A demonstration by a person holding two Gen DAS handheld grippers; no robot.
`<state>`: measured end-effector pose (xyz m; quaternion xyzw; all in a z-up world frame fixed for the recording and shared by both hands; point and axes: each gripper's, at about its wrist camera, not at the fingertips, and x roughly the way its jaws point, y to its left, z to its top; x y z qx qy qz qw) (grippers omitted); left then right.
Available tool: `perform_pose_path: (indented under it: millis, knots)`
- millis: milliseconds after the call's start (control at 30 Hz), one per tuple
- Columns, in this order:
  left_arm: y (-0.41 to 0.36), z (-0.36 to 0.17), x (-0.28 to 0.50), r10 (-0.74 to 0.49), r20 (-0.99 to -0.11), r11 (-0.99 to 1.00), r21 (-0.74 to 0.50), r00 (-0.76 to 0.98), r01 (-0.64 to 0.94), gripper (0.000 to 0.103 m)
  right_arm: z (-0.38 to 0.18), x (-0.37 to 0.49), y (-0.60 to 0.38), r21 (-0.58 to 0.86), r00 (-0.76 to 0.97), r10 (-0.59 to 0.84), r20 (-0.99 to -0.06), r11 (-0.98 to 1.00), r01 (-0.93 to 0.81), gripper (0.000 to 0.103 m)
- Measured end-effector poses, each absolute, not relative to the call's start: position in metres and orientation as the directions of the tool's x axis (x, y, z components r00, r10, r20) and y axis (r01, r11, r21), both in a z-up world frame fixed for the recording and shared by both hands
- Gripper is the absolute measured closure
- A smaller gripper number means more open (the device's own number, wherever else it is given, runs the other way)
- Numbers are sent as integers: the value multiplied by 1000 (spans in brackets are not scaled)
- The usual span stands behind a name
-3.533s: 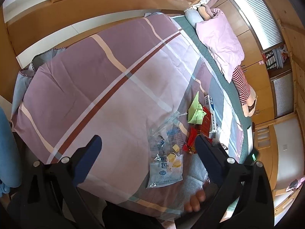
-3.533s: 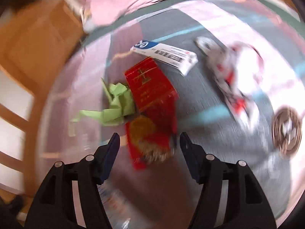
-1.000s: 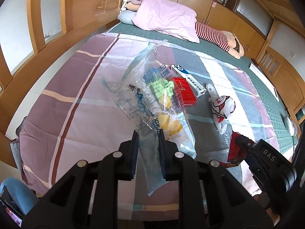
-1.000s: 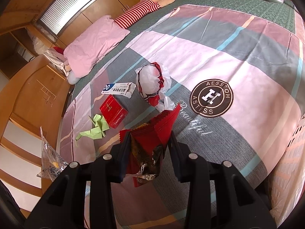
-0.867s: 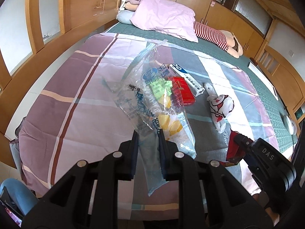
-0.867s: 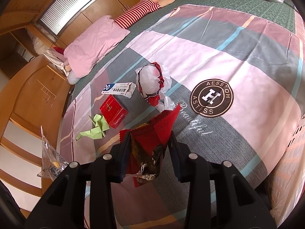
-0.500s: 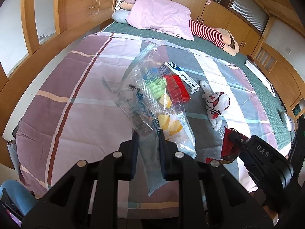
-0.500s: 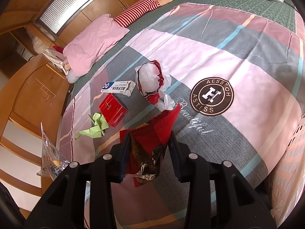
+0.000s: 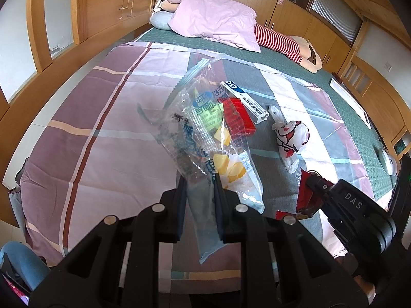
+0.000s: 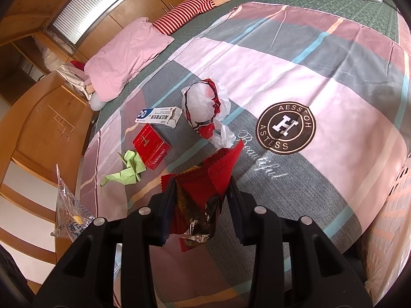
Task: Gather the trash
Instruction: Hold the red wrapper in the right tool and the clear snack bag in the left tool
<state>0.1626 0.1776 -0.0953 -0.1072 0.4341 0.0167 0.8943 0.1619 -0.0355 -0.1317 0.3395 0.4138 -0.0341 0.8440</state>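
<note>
Both grippers loaded, both held up off the bed.

Left gripper [image 9: 199, 192]: jaws clenched on the lower part of a clear plastic snack bag [image 9: 203, 133] with blue print and a few yellow pieces inside. The bag stands up and away from the fingers, off the quilt [image 9: 84, 118]. Pinching the thin film near one end lets the rest stay clear of the bedding, my guess at why it is held there.

Right gripper [image 10: 201, 192]: jaws clamped on a crumpled red foil wrapper [image 10: 205, 179], silver lining showing at the near end. The jaws stand wider than the left pair since the wrapper is bunched, not flat.

Trash not yet picked up lies mid-bed: a green folded paper [image 10: 125, 172], touching it on the far-right side a red Chunghwa cigarette box [image 10: 151, 148], just beyond that a white-and-blue carton [image 10: 159, 118], and to the right a red-and-white plastic bag [image 10: 205, 107]. With both claws full, I'd expect a drop-off before any of these; no bin shows in either view.

View differences:
- Left wrist view looks through the clear bag, so the green paper is only a tint behind the film. It does show the right gripper from the side at lower right with the red wrapper in it.
- Right wrist view shows all four loose items unobstructed, the round logo on the quilt, and the clear bag at the left edge, but not the left gripper's jaws.
</note>
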Motion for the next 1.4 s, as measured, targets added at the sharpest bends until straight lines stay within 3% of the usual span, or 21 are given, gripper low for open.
perform_pose_path:
  millis: [1400]
  knots:
    - [179,-104,167,-111,-795,972,-212,596,-102,83,-136,163,-33,561,641,255,-724,760,330,64]
